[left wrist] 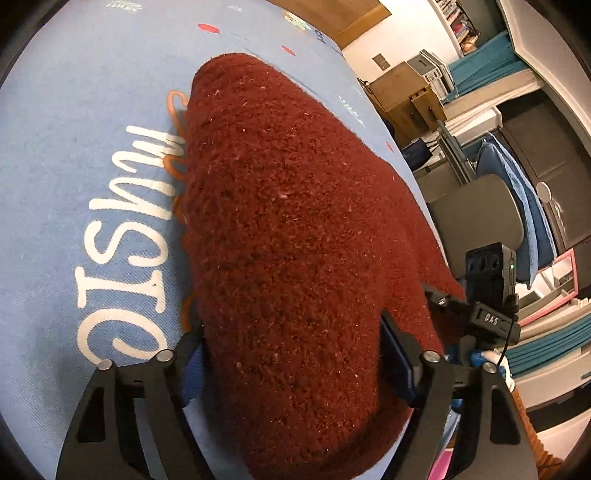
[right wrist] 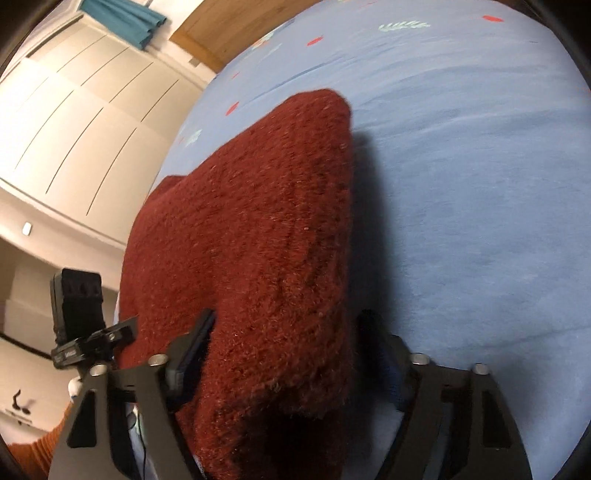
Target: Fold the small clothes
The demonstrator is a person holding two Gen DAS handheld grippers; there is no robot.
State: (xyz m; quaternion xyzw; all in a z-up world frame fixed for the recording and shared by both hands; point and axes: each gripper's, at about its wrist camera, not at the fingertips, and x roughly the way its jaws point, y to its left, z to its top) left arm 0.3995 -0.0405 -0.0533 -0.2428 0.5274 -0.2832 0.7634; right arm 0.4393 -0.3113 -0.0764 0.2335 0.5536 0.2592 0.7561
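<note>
I see a blue bed sheet filling most of both views, printed with big white letters and small red and pale green marks. A dark red knit garment lies on it, thick and fuzzy, and it covers the middle of each picture. In the left view it stretches away from me as a long rounded lobe, its left edge lying over an orange scribble printed on the sheet. In the right view the garment is lifted into a ridge with a folded corner at the far end, and it throws a dark shadow onto the sheet to its right.

My left tongs stand wide with the garment bunched between the fingers; both pads press into the knit, so they hold it. My right tongs also grip the garment: the left finger is sunk into the wool, the right one sits in the shadow at the fabric's edge.

Beyond the bed I see pale cupboard doors, a teal curtain, wooden boxes and stacked blue cushions. The other gripper's camera block shows at the side of each view.
</note>
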